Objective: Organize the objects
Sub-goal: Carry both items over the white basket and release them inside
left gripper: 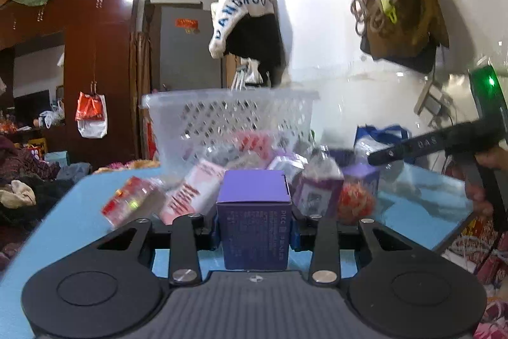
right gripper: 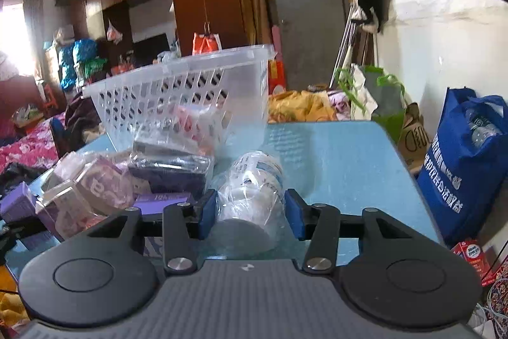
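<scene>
My left gripper point(left gripper: 256, 227) is shut on a purple cardboard box point(left gripper: 254, 196), which stands upright between the pads just above the blue table point(left gripper: 79, 227). A clear plastic bottle point(right gripper: 254, 177) lies on its side on the table point(right gripper: 349, 164). My right gripper point(right gripper: 250, 213) is shut on it, with a blue pad against each side. A clear lattice basket point(left gripper: 228, 113) stands at the back of the table, also seen in the right wrist view point(right gripper: 177, 84). In the left wrist view my right gripper point(left gripper: 374, 158) reaches in from the right, with a hand on its handle.
A pile of wrapped packets and small boxes point(right gripper: 171, 170) lies between the basket and the grippers, blurred in the left wrist view point(left gripper: 197, 189). A blue shopping bag point(right gripper: 460, 173) stands off the table's right edge by the wall. Clothes and bedding crowd the left side.
</scene>
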A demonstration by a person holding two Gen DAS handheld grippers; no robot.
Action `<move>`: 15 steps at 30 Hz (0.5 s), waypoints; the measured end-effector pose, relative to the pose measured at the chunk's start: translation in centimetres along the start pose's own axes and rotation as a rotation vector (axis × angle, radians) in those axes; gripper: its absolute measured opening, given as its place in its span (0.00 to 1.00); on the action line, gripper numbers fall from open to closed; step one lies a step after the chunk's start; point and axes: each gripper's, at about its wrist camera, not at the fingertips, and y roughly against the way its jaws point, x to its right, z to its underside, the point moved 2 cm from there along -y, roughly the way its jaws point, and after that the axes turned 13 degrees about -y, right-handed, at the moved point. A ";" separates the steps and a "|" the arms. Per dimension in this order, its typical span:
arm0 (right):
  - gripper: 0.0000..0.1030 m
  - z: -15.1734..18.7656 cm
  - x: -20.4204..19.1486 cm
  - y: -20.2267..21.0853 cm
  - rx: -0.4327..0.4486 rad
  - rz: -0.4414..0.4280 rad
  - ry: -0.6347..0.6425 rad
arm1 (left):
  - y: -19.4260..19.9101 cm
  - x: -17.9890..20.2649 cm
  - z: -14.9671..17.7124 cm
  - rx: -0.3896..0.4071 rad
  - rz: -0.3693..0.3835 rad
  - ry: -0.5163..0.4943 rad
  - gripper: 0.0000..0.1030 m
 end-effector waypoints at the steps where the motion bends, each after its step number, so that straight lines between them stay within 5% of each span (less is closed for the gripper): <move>1: 0.48 -0.3 -0.1 0.4 0.014 -0.002 0.002 | 0.3 -0.3 -0.3 0.007 0.001 0.008 0.41; 15: 0.48 -7.3 -4.9 0.7 0.118 -0.099 0.072 | -2.4 -5.9 -8.4 0.075 -0.005 0.061 0.41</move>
